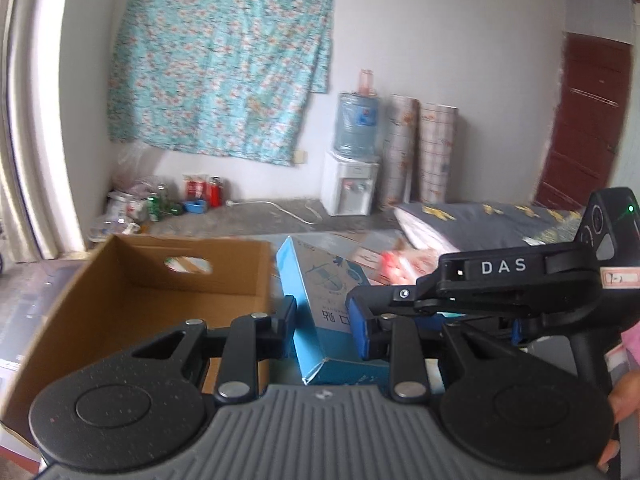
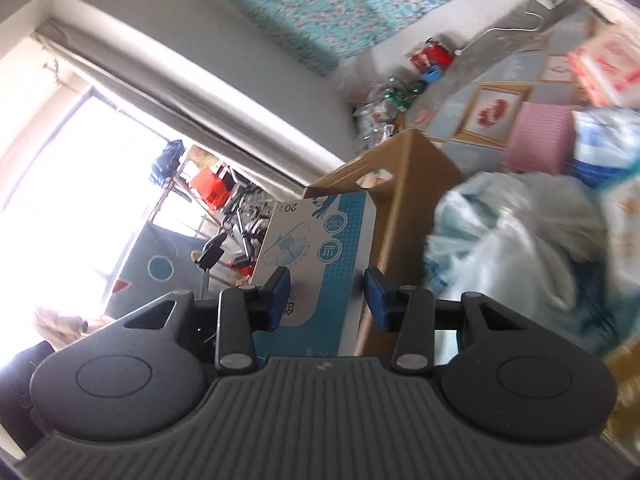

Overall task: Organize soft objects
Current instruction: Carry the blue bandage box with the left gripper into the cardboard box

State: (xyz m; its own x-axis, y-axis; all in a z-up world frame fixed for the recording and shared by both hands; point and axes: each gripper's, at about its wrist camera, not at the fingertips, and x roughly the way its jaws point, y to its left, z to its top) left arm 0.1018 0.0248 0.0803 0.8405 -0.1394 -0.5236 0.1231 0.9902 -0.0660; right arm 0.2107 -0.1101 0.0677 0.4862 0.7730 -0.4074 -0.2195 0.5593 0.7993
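Observation:
A blue and white carton [image 1: 320, 308] with a printed drawing sits between the fingers of my left gripper [image 1: 324, 326]; the jaws stand around it and seem to hold it. The same carton [image 2: 316, 260] also lies between the fingers of my right gripper [image 2: 328, 296], whose jaws are wide and do not clearly touch it. The right gripper's body [image 1: 520, 280] shows in the left wrist view, reaching in from the right. An open brown cardboard box [image 1: 132, 300] stands just left of the carton. Soft white and blue plastic bags [image 2: 520, 240] lie to the right.
A pink ribbed roll [image 2: 540, 142] and a red and white packet [image 2: 608, 68] lie further right. A folded grey quilt [image 1: 480, 220] lies behind. A water dispenser [image 1: 352, 160], two rolls [image 1: 420, 152] and bottles [image 1: 200, 194] stand by the wall.

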